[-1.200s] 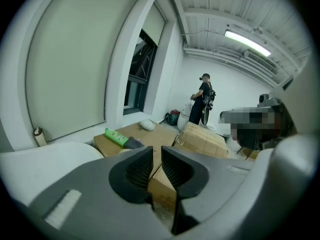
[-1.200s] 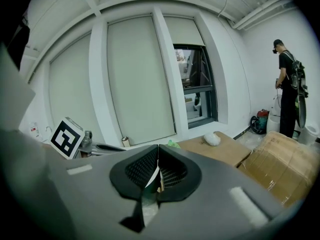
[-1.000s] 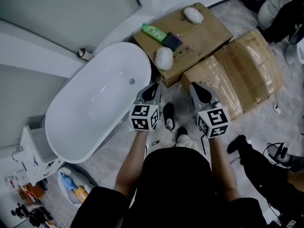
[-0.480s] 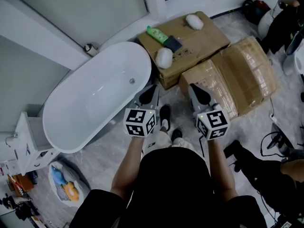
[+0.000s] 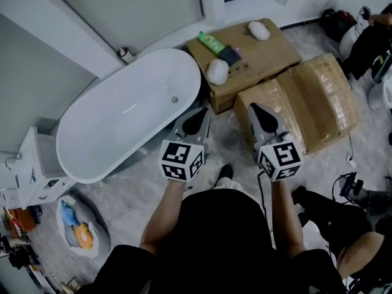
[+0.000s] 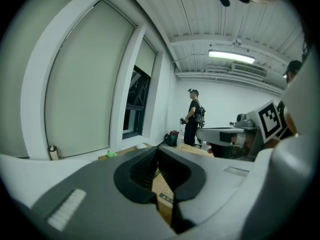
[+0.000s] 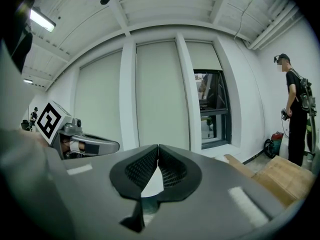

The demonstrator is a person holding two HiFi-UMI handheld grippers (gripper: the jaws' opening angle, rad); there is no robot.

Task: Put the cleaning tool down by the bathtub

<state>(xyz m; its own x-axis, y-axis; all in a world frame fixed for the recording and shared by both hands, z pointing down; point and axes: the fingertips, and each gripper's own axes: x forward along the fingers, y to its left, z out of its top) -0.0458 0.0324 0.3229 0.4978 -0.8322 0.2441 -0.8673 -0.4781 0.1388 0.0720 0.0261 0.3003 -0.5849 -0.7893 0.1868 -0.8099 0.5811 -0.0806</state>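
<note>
Grey marbled floor tiles run under us, between a white bathtub [image 5: 122,124] and two cardboard boxes. Our left tongs [image 5: 201,112] have just been closing and now sit shut with nothing between them. Our right tongs [image 5: 256,109] are pressed together too, also empty. Both hang above the floor, apart from one another, pointing toward the boxes.

Nearest the tub, the first box [image 5: 275,54] carries the cleaning tool [image 5: 217,71], a white fluffy pad lying on its near corner, just beside the tub's rounded end. Behind it on the same box we see a dark block [image 5: 230,55], a green bottle [image 5: 211,42] lying flat, and a second white pad [image 5: 258,30] at the far edge. Small print marks show on that box near the tool, too small for us to read. Beside it, the second box [image 5: 318,100] is glossy with tape. Far left on the floor, an open bag [image 5: 97,228] holds blue and orange things.
</note>
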